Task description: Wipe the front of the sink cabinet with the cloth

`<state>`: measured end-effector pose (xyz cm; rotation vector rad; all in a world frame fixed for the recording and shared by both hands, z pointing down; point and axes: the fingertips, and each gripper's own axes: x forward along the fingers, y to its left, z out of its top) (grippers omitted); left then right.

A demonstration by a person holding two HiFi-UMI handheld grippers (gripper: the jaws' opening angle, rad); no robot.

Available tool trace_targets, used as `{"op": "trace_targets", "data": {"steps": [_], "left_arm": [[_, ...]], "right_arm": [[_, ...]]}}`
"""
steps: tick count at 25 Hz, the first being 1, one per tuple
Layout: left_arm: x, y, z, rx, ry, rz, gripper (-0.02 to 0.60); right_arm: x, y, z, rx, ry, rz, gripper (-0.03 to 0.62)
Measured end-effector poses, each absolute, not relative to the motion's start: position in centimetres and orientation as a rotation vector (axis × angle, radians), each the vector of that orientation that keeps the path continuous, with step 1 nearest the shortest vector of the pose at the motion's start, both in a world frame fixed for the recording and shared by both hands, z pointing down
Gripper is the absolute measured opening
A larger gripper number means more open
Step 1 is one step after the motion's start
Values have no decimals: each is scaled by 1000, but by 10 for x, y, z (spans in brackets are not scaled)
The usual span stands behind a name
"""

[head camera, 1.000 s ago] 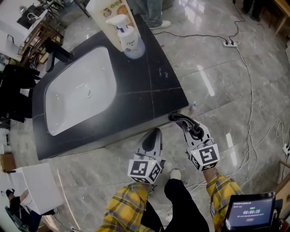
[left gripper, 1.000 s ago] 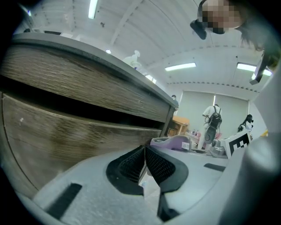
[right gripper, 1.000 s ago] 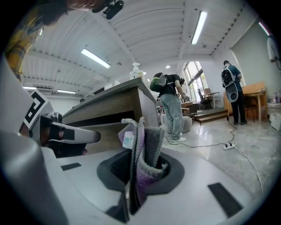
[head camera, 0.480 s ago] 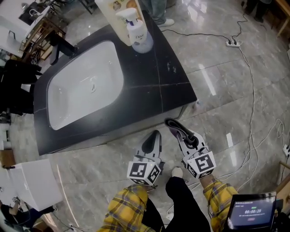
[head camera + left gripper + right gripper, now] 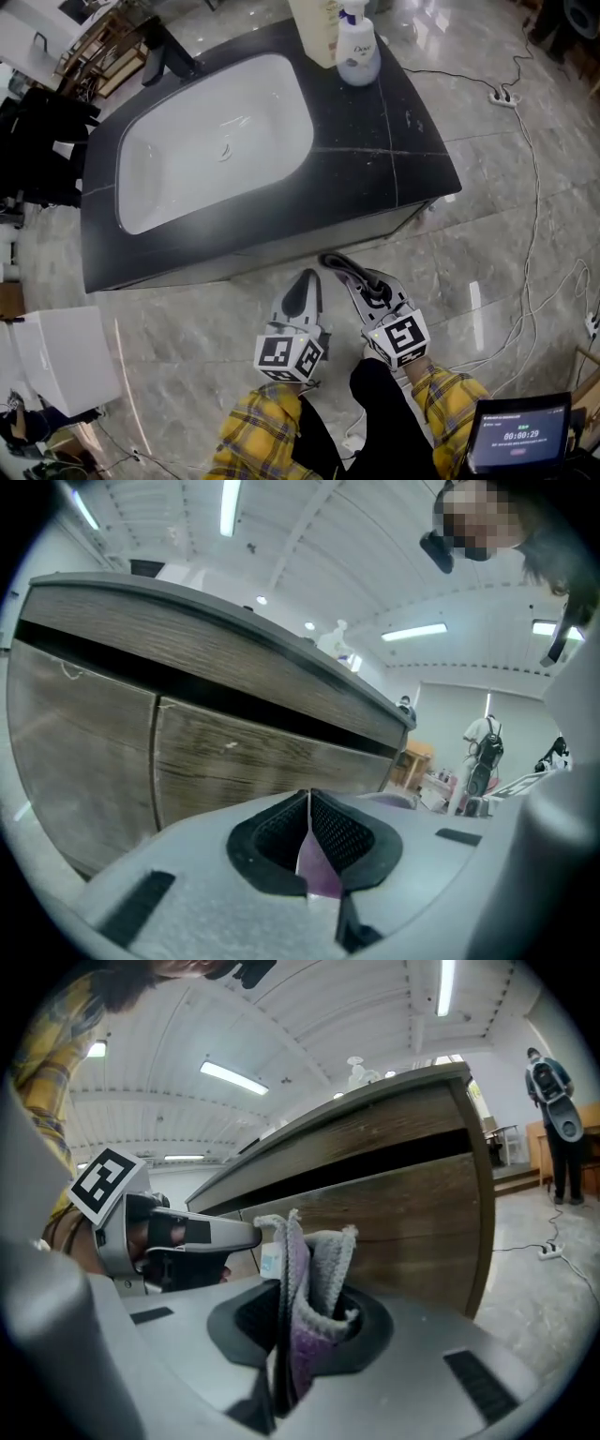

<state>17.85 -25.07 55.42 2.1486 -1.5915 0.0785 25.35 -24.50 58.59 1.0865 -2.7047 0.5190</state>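
Observation:
The sink cabinet has a black top point(image 5: 375, 178) and a white basin point(image 5: 216, 141); its wooden doors point(image 5: 234, 761) point(image 5: 412, 1213) face both gripper cameras. My right gripper point(image 5: 330, 260) point(image 5: 300, 1297) is shut on a folded grey and purple cloth point(image 5: 305, 1260), held just short of the cabinet front point(image 5: 281, 265), near its middle. Whether the cloth touches the wood I cannot tell. My left gripper point(image 5: 309, 275) point(image 5: 309, 803) hangs close beside it on the left, jaws shut with nothing held.
A pump bottle point(image 5: 357, 49) and a carton point(image 5: 319, 23) stand at the top's far edge, a black tap point(image 5: 164, 52) behind the basin. Cables and a power strip point(image 5: 506, 96) lie on the floor at right. A white box point(image 5: 66, 361) sits left; a timer screen point(image 5: 511, 436) is by my right arm.
The right gripper with the cloth has moved left along the cabinet front, away from the right corner. The left gripper stayed beside it. The head view has shifted over the sink.

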Motion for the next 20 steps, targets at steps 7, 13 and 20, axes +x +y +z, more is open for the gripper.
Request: {"op": "trace_targets", "data": {"steps": [7,13,20], "left_arm": [[109,-225,553,2096,-1675,78,8],[60,-203,554,2056,-1738,73,8],[26,-186,565,2028,-1792,96,8]], "right_arm": [[186,-234,586,1000,-2736,492,44],[145,-225,590,945,-2744,475,44],[108,-225,600,889,-2760,452,44]]}}
